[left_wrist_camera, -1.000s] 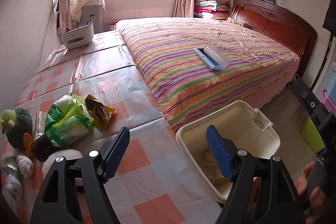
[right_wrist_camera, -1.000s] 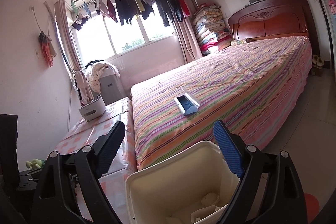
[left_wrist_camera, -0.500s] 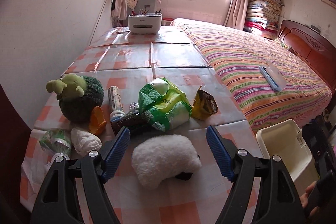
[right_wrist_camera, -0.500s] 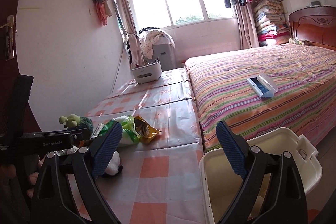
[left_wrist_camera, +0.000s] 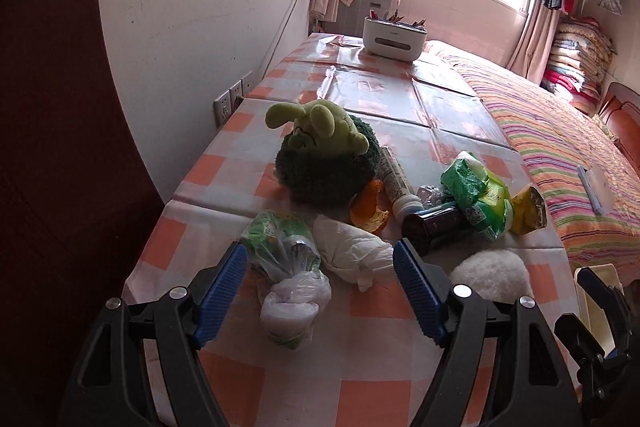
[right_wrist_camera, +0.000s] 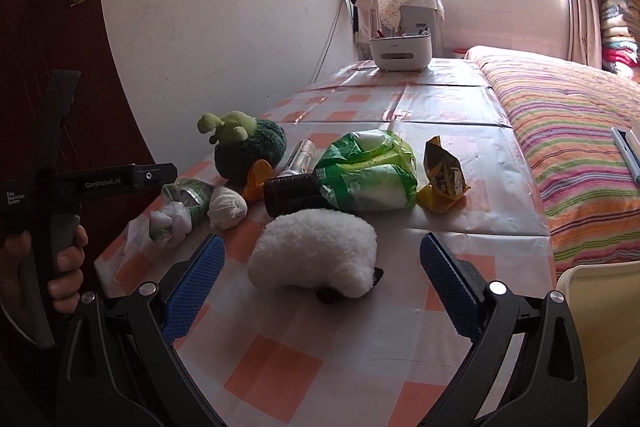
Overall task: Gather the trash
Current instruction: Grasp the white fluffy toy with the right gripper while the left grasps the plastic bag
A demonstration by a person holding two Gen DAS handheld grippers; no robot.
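Trash lies on the checked table (left_wrist_camera: 372, 371): a knotted clear bag of green scraps (left_wrist_camera: 286, 267) (right_wrist_camera: 180, 207), a crumpled white tissue wad (left_wrist_camera: 352, 251) (right_wrist_camera: 228, 207), a green wipes pack (left_wrist_camera: 476, 195) (right_wrist_camera: 368, 175), a yellow snack bag (left_wrist_camera: 530, 211) (right_wrist_camera: 442, 177), an orange peel (left_wrist_camera: 370, 211) and a dark jar (left_wrist_camera: 434, 225). My left gripper (left_wrist_camera: 320, 287) is open, its blue pads either side of the knotted bag and tissue. My right gripper (right_wrist_camera: 320, 281) is open around a white plush (right_wrist_camera: 316, 259). The cream bin (right_wrist_camera: 600, 327) stands at the right.
A green plush toy (left_wrist_camera: 324, 155) and a white tube (left_wrist_camera: 396, 183) lie among the trash. A white organizer box (left_wrist_camera: 394, 35) stands at the table's far end. The striped bed (right_wrist_camera: 580, 131) runs along the right, the wall along the left.
Both grippers have swung left from the bin to the table. The left one now frames the knotted bag and tissue; the right one frames the white plush. Both stay open.
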